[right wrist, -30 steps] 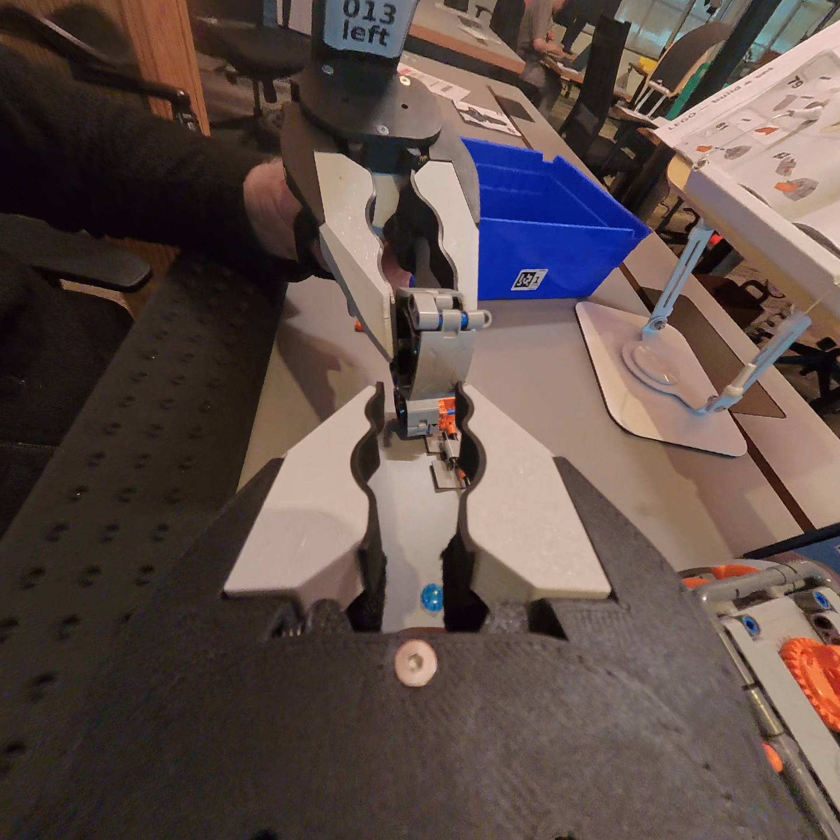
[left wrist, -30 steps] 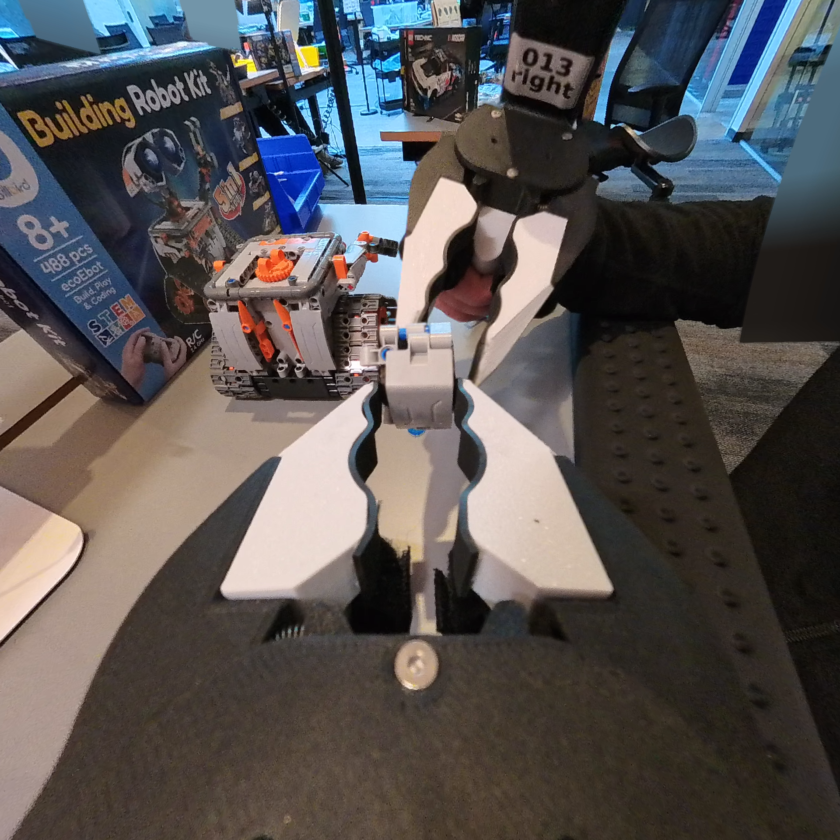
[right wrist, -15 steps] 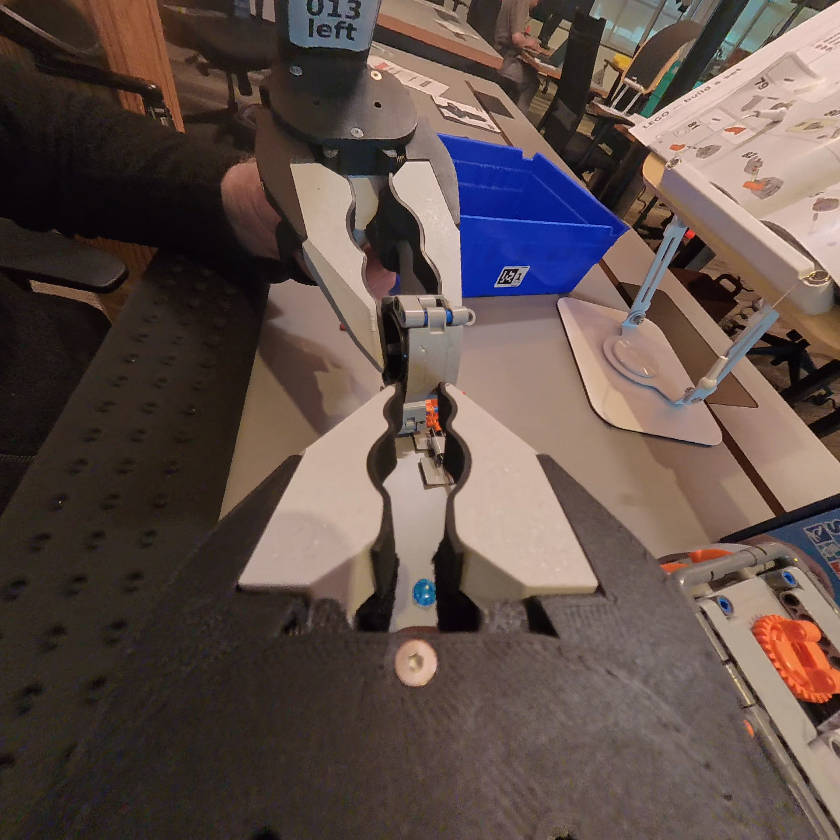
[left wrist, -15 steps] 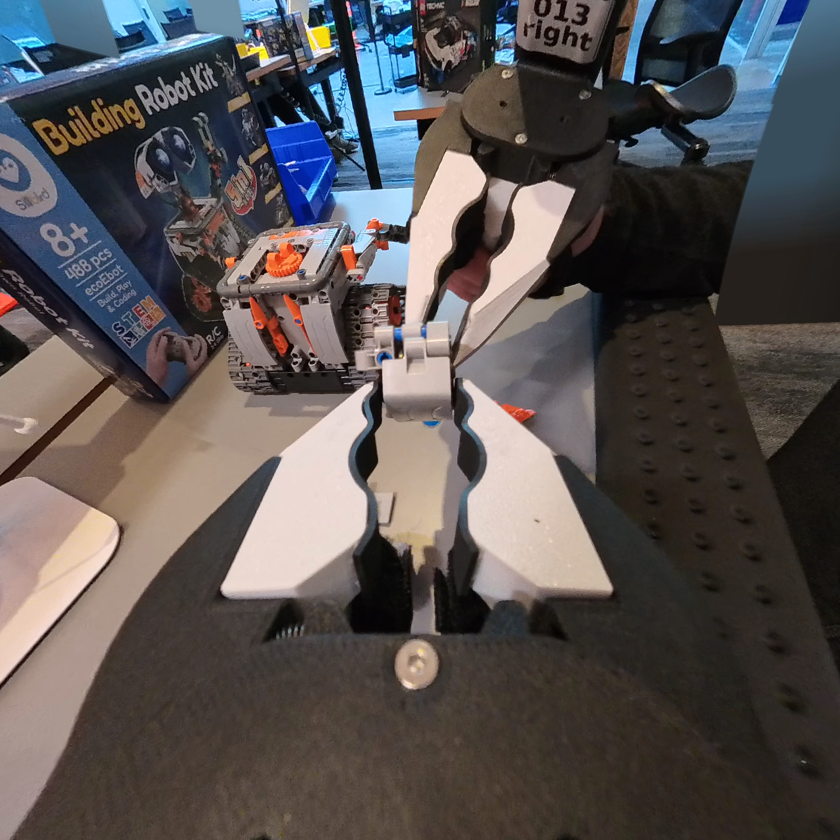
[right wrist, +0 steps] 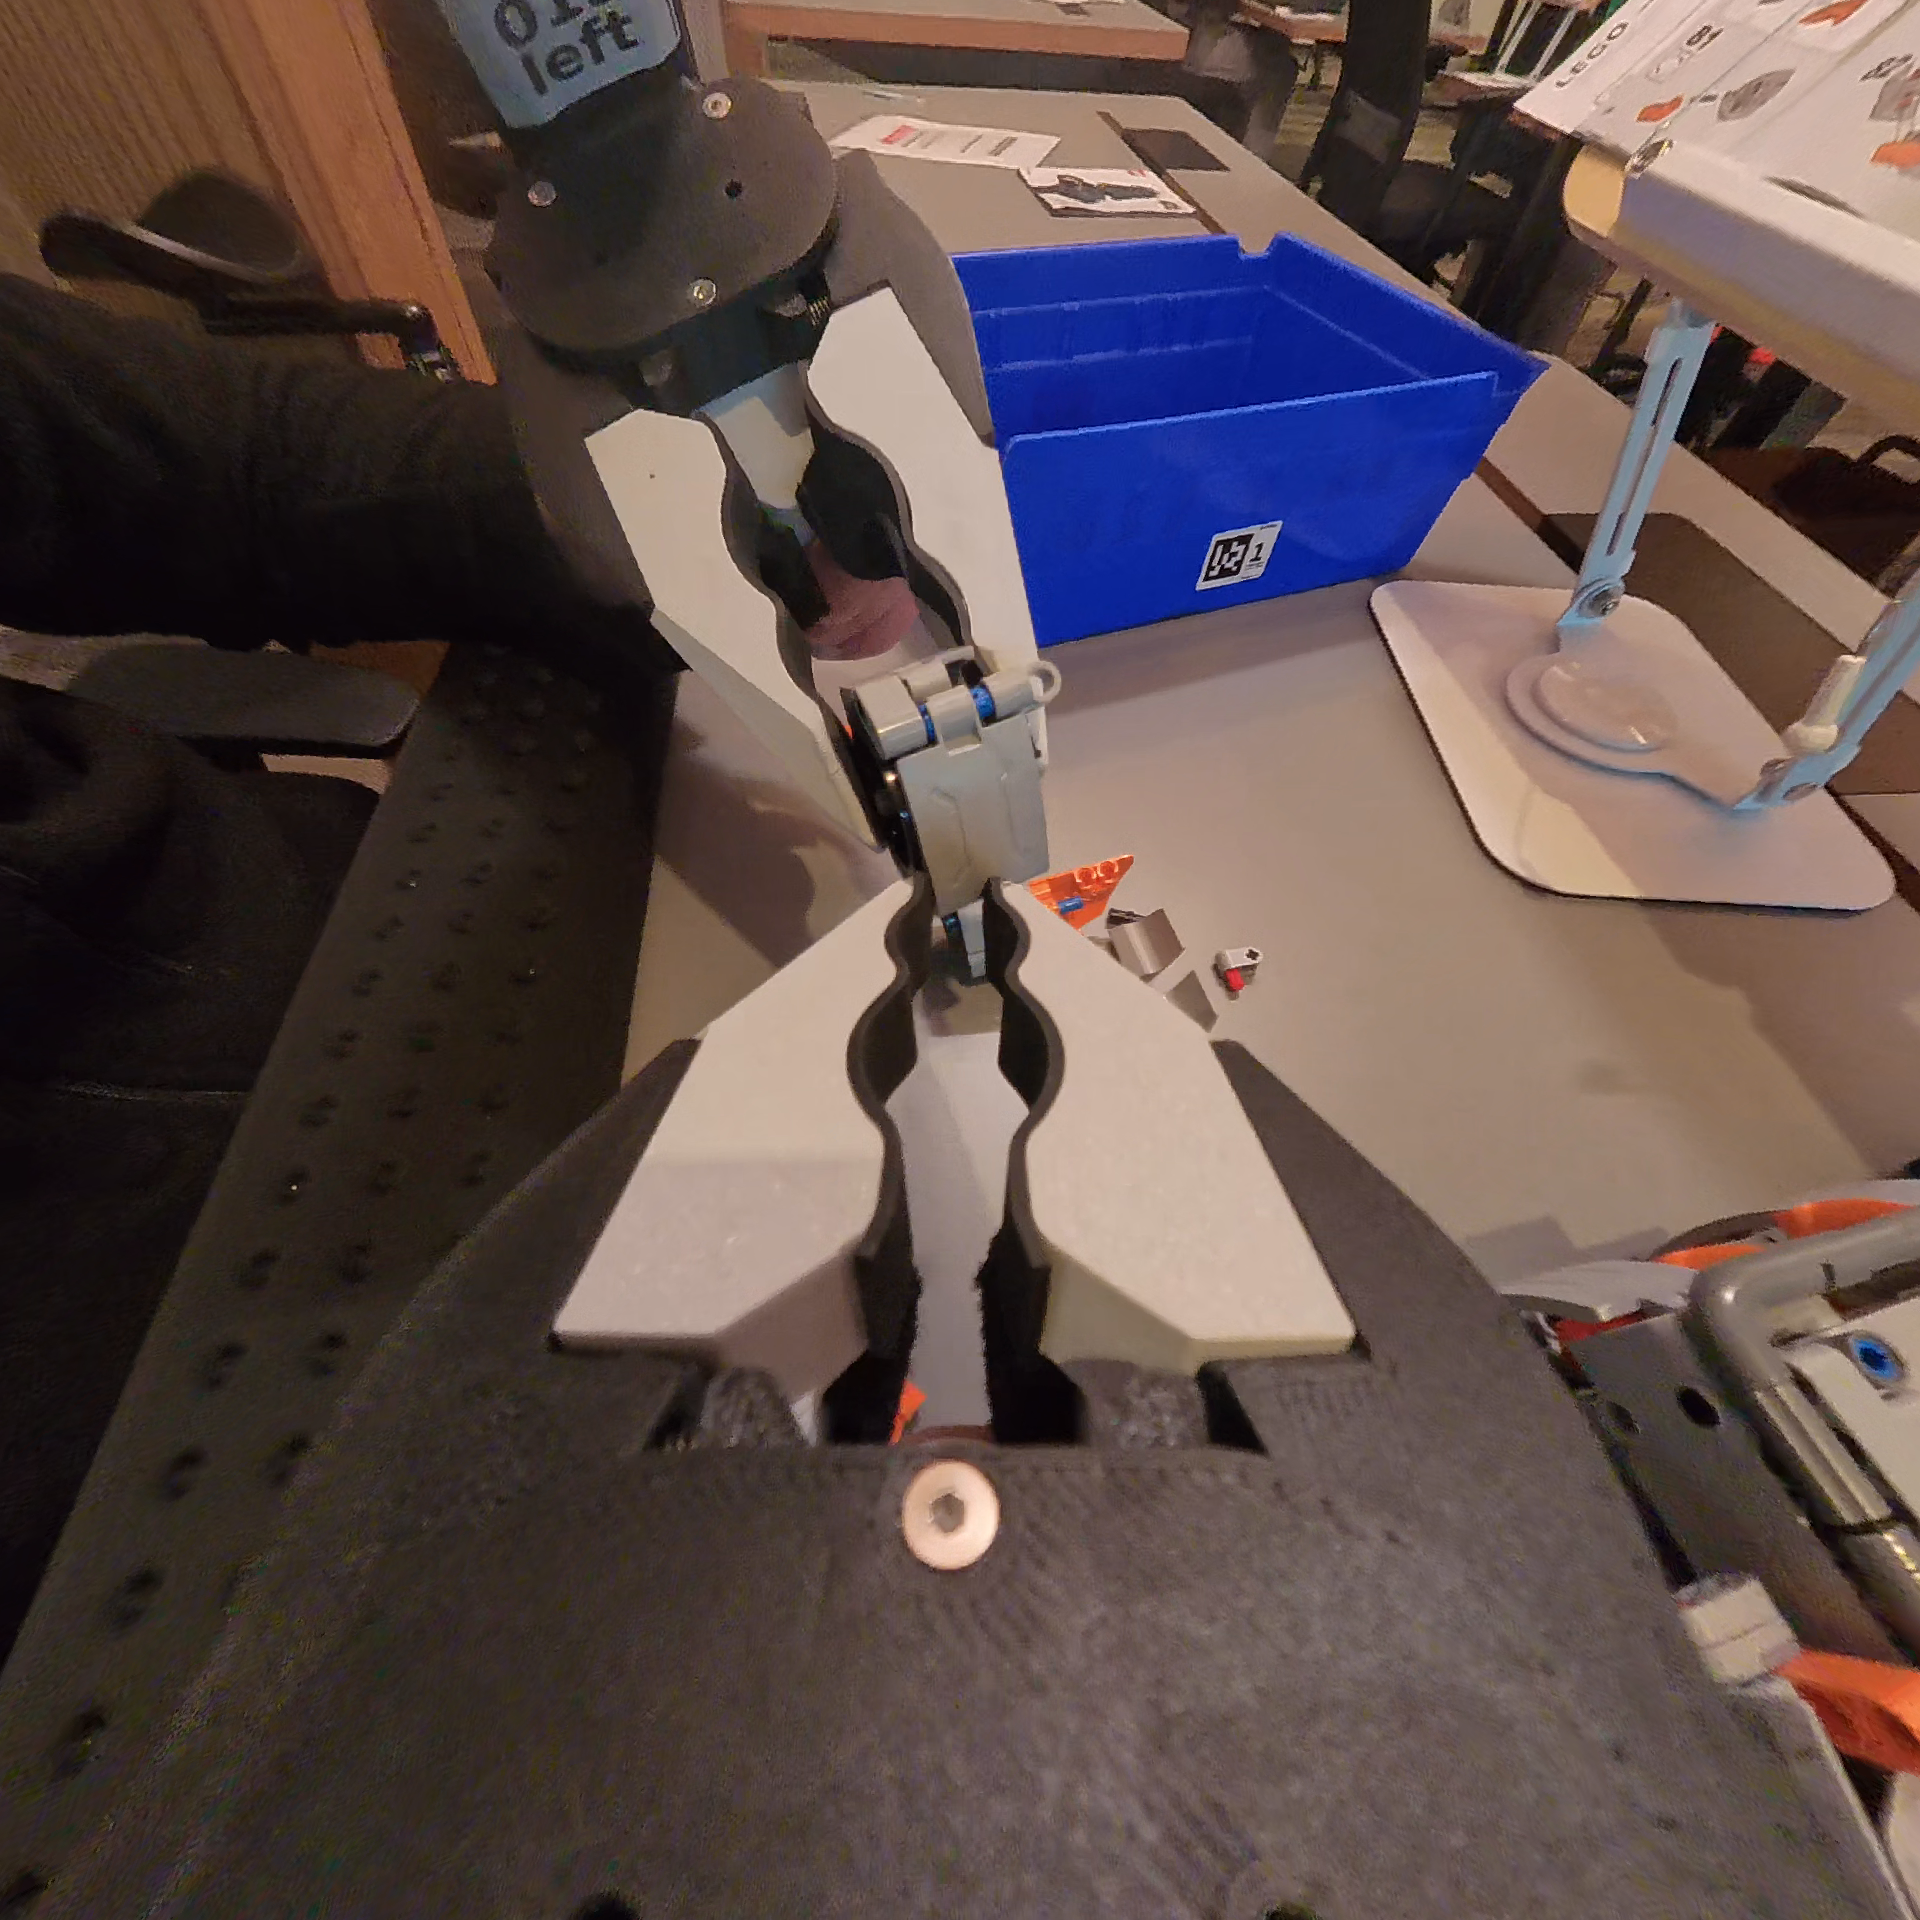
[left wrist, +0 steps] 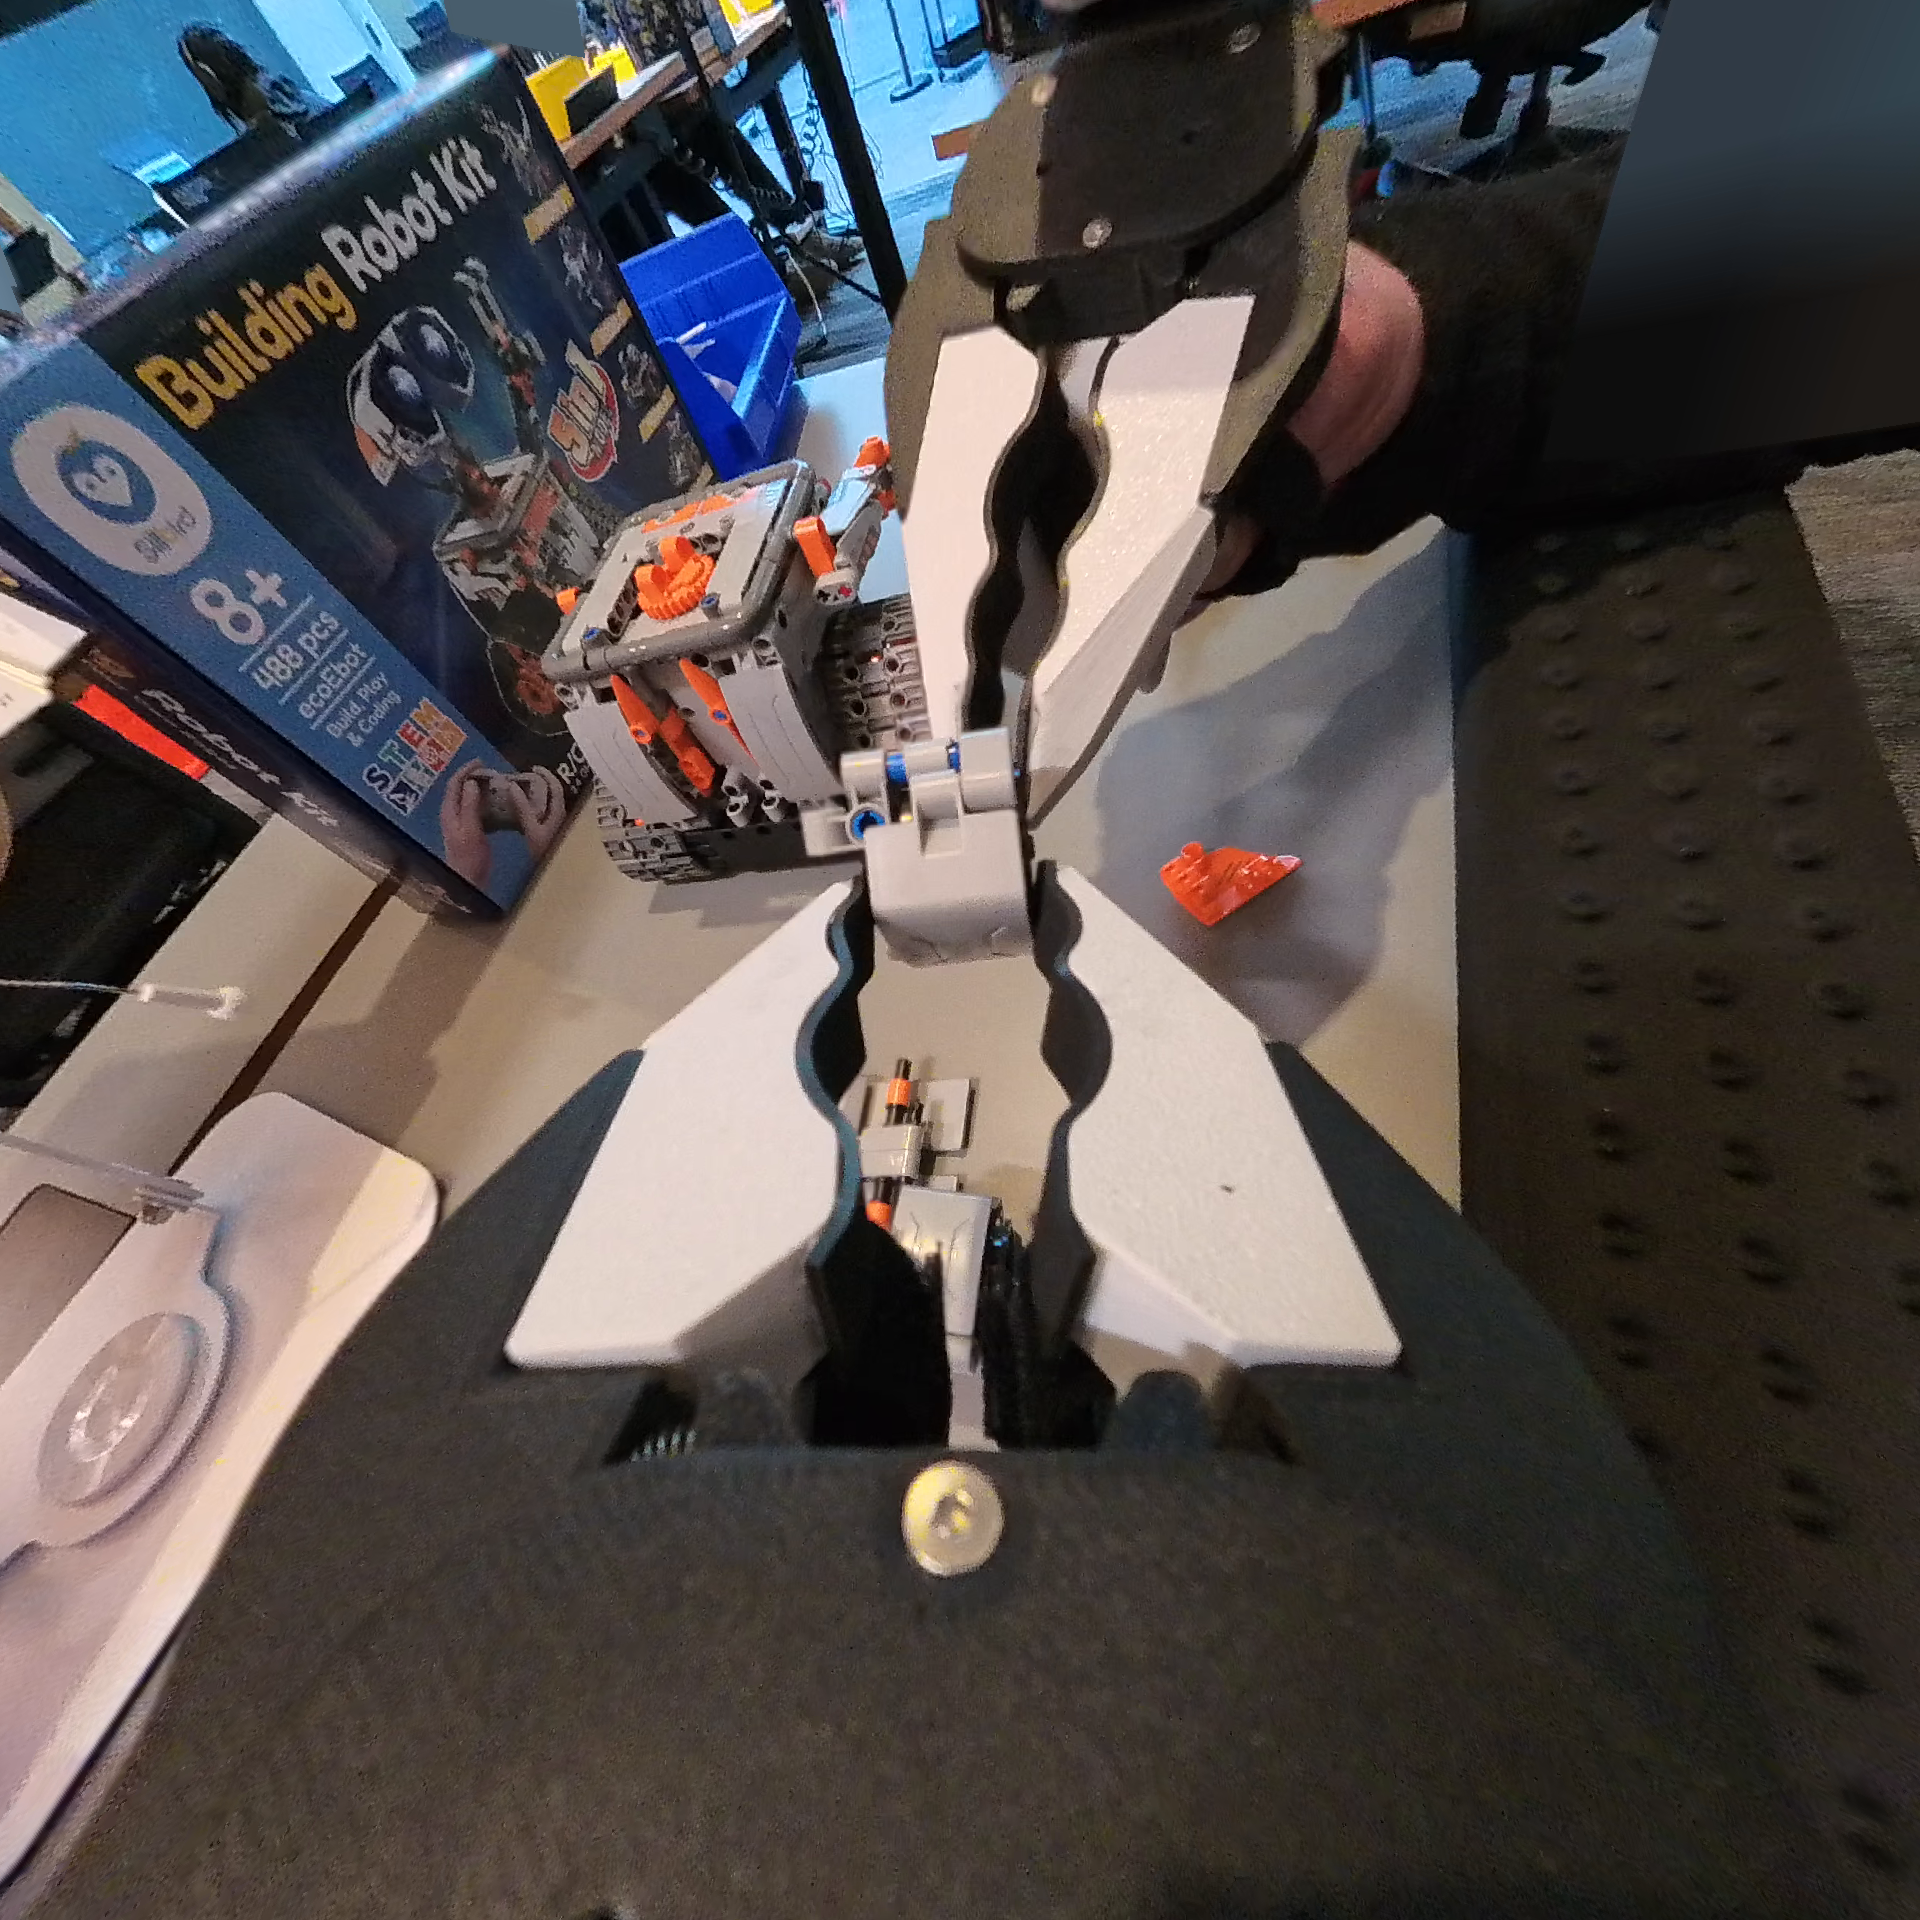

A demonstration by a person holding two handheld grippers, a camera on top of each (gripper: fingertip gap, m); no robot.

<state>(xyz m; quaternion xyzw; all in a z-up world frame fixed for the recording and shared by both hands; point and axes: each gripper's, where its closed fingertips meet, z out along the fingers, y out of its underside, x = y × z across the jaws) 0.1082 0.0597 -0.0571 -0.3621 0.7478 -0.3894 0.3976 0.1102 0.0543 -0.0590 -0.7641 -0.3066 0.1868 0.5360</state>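
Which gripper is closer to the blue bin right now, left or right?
Left. The left gripper is next to the blue bin, shut on the grey brick assembly. The right gripper grips that assembly's lower end from the side away from the bin.

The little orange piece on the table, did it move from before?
Cannot tell. The orange piece lies right of the left tongs, far from the toy robot. A second ago it was hidden; the camera shifted too.
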